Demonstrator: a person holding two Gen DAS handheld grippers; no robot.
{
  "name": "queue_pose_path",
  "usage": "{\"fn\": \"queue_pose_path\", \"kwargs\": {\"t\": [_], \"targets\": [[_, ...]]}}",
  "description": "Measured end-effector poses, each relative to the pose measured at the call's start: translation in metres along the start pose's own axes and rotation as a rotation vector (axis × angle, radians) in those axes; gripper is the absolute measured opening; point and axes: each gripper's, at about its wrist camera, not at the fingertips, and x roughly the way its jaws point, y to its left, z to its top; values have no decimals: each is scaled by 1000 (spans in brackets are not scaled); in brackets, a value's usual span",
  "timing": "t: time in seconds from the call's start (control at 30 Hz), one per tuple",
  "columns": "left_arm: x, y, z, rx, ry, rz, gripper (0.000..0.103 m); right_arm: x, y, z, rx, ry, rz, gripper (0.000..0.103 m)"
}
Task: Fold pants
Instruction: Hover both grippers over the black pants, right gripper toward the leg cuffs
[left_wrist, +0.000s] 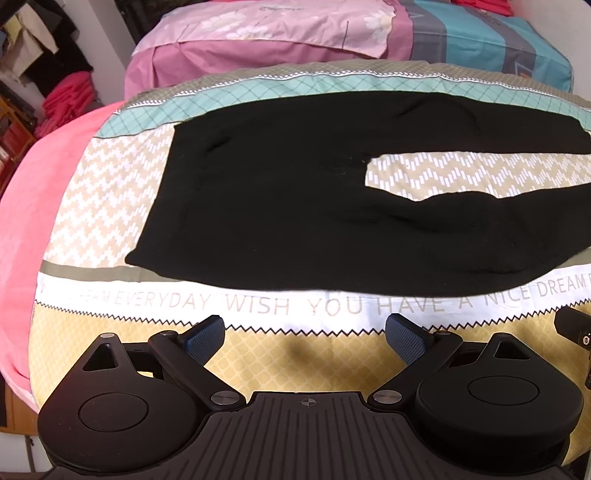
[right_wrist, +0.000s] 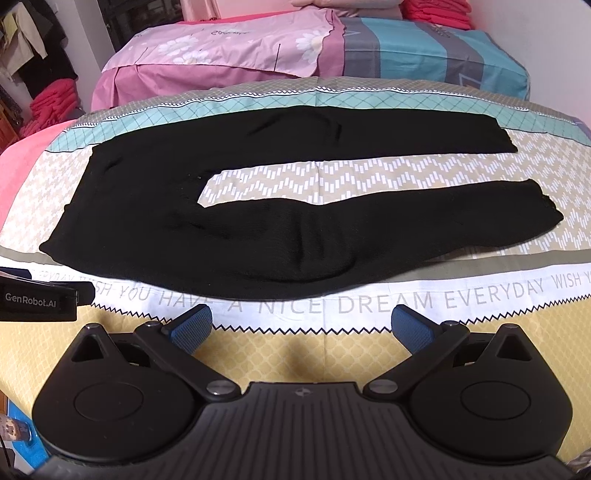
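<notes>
So far nothing is folded: your black knit pants (right_wrist: 258, 229) lie flat mid-frame, both legs apart, while your left gripper (left_wrist: 304, 334) and right gripper (right_wrist: 303, 326) hover spread wide and empty at the bottom.

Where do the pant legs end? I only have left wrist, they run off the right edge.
Observer: Both cuffs show in the right wrist view. The far leg ends short of the bed's right side, lying flat.
Operator: Near leg?
Observer: The near leg reaches further right than the far one; its cuff looks slightly bunched.
Operator: Legs touching anywhere?
Observer: Only at the crotch; patterned bedspread shows between them right out to the cuffs.
Operator: Right gripper state?
Observer: The right gripper is open, holding nothing, short of the pants.
</notes>
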Motion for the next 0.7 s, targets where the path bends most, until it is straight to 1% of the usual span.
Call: {"fn": "queue_pose_path", "kwargs": {"t": [0.7], "targets": [[19, 13, 9, -12, 32, 9, 103, 23, 12, 13, -11, 35, -25, 103]]}}
